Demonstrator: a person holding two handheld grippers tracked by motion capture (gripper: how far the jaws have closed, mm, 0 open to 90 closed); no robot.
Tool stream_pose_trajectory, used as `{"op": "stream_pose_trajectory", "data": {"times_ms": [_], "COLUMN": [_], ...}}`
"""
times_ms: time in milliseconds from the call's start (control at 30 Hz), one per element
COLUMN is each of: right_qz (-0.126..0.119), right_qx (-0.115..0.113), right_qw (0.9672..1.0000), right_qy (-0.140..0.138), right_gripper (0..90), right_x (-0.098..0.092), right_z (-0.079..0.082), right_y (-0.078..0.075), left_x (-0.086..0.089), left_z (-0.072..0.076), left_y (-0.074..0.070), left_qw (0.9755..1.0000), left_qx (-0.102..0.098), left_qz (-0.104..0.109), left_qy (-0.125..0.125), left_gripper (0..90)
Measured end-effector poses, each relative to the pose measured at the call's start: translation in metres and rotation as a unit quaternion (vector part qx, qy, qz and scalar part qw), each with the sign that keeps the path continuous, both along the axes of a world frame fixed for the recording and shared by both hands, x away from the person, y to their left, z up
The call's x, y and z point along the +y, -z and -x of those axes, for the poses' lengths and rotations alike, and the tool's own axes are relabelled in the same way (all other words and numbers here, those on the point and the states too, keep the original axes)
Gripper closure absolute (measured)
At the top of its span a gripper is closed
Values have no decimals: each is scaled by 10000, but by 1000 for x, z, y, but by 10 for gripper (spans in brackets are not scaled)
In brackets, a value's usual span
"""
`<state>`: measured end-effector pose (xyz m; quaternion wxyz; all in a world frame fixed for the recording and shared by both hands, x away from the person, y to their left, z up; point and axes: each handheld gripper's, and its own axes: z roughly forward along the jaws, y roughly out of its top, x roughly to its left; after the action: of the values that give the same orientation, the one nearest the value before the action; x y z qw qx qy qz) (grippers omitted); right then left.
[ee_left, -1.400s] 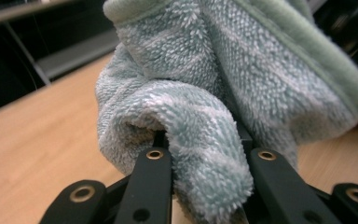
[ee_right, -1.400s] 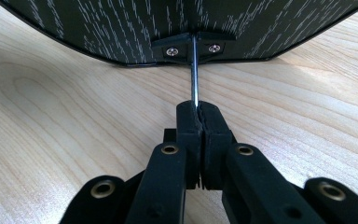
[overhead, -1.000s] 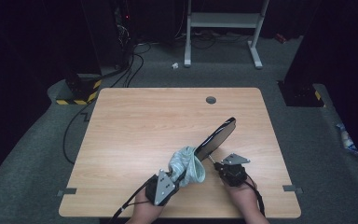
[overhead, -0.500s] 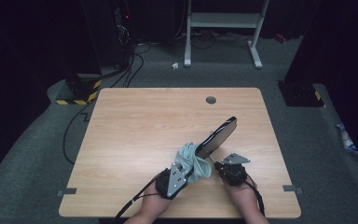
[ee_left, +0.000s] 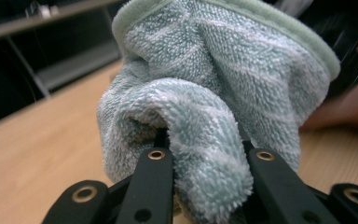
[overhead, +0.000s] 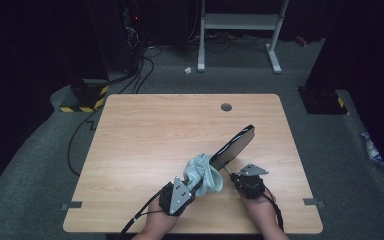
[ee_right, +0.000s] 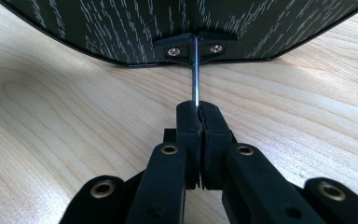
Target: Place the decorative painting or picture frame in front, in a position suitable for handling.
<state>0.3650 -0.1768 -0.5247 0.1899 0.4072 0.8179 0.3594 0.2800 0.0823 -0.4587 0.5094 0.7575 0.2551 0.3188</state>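
From the high view, the wooden table (overhead: 145, 150) carries a dark oval board (overhead: 234, 147) propped on edge, tilted and running from mid-table toward the far right, with a pale blue-green cloth (overhead: 203, 174) bunched against its near end. The left gripper (overhead: 196, 186) comes in from the lower left and meets the cloth, while the right gripper (overhead: 231, 174) sits just beside it at the board's near end. That view is too far off to tell how either tool grips. The left gripper view settles one side: its two black jaws are pinching a fold of the cloth (ee_left: 205, 154), whose looped terry pile bulges between and over them, a stitched green hem curving across the top. The right gripper view settles the other: the jaws are pressed together on a thin metal rod (ee_right: 196, 74) that rises from between their tips into a small black bracket (ee_right: 193, 46) fixed with two screws to the board's (ee_right: 121, 23) underside (a black face with fine white grain streaks). There the board's rim stands just above the table (ee_right: 51, 140), the light wood grain plain beneath it.
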Motion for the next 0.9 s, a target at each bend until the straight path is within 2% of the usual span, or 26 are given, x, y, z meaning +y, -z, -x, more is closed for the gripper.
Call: {"op": "stream_pose_trajectory", "data": {"times_ms": [67, 133, 233, 267, 367, 467, 500, 667, 867, 900], "right_qz": [-12, -12, -10, -28, -49, -44, -43, -41, -20, -11], "right_qx": [4, 4, 15, 23, 51, 47, 49, 45, 27, 24], "right_qw": [10000, 10000, 10000, 10000, 10000, 10000, 10000, 10000, 10000, 10000], "right_qy": [6, 6, 2, 24, 68, 67, 72, 72, 77, 91], "right_gripper": [880, 880, 880, 879, 878, 879, 880, 879, 877, 877], "right_x": [0, 0, 0, 0, -1, -1, -1, -1, 0, 0], "right_z": [0, 0, 0, 0, -1, -1, -1, -1, -1, -1], "right_y": [0, 0, 0, 0, 0, 0, 0, 0, 0, 0], "left_x": [-7, -12, -18, -19, -21, -23, -23, -23, -26, -25], "left_z": [-3, -10, -19, -20, -27, -31, -33, -39, -55, -57], "left_y": [-2, 6, 28, 35, 53, 65, 67, 67, 68, 68], "left_qw": [10000, 9997, 9980, 9972, 9929, 9888, 9882, 9881, 9867, 9868], "left_qx": [3, 137, 337, 379, 697, 829, 864, 950, 1105, 1154], "left_qz": [-73, -199, -526, -646, -951, -1225, -1248, -1188, -1166, -1107], "left_qy": [35, 9, -53, -85, -150, -191, -202, -211, -266, -275], "left_gripper": [775, 774, 776, 776, 777, 777, 777, 776, 773, 773]}}
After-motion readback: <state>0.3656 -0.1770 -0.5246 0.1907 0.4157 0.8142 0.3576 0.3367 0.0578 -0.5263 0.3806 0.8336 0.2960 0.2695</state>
